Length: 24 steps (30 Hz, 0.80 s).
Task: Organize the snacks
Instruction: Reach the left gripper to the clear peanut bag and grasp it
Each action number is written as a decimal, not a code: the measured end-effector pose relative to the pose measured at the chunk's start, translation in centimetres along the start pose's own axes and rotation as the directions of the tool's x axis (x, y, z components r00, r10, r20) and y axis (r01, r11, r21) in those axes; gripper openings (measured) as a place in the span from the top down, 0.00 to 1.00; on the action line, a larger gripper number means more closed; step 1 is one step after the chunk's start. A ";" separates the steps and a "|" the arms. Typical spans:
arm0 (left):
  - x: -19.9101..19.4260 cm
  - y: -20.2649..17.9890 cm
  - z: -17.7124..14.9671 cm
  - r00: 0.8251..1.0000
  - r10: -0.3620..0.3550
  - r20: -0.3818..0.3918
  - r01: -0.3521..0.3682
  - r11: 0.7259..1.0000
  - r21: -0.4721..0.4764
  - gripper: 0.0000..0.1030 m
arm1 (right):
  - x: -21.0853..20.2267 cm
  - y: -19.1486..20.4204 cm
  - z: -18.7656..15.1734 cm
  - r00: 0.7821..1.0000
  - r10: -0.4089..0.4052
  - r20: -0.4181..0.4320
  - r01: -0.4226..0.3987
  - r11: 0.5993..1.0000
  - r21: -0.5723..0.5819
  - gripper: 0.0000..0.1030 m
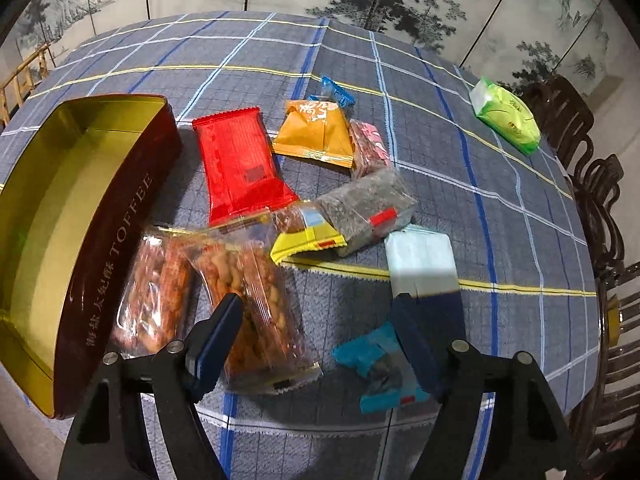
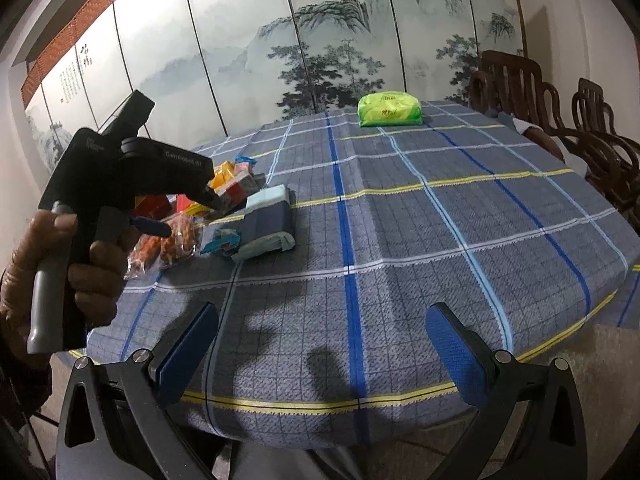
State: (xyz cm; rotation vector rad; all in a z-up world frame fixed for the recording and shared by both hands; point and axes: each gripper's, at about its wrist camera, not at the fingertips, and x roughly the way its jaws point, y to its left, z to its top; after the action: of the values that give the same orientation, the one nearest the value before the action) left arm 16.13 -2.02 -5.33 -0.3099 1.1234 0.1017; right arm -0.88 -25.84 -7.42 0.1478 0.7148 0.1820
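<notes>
Right tool (image 2: 322, 332) open above checked tablecloth (image 2: 440, 220), snacks (image 2: 224, 216) left

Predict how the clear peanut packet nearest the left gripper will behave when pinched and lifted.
The peanut packet looks like thin glossy film, so probably crinkly and somewhat slippery. Its lumpy filling suggests it stays fairly firm, ends drooping.

— What was hidden in the left wrist view?

— The dark-red toffee tin with the gold inside (image 1: 120, 216) ran off the left edge. The left gripper's right finger covered part of the teal candy wrapper (image 1: 374, 364).

— And from the right wrist?

— The left gripper (image 2: 160, 220) screened most of the snack pile; the tin stayed hidden.
</notes>
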 end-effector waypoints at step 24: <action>-0.1 -0.7 1.0 0.962 0.271 -0.039 -0.272 0.961 -0.049 0.46 | 0.8 -1.0 -0.6 0.999 0.016 -0.035 -0.015 0.999 0.032 0.00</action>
State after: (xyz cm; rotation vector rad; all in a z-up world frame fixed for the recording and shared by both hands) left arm 17.08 -2.37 -4.74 -0.2038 1.1920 0.3716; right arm -0.55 -26.65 -8.57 0.1808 0.7525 0.1881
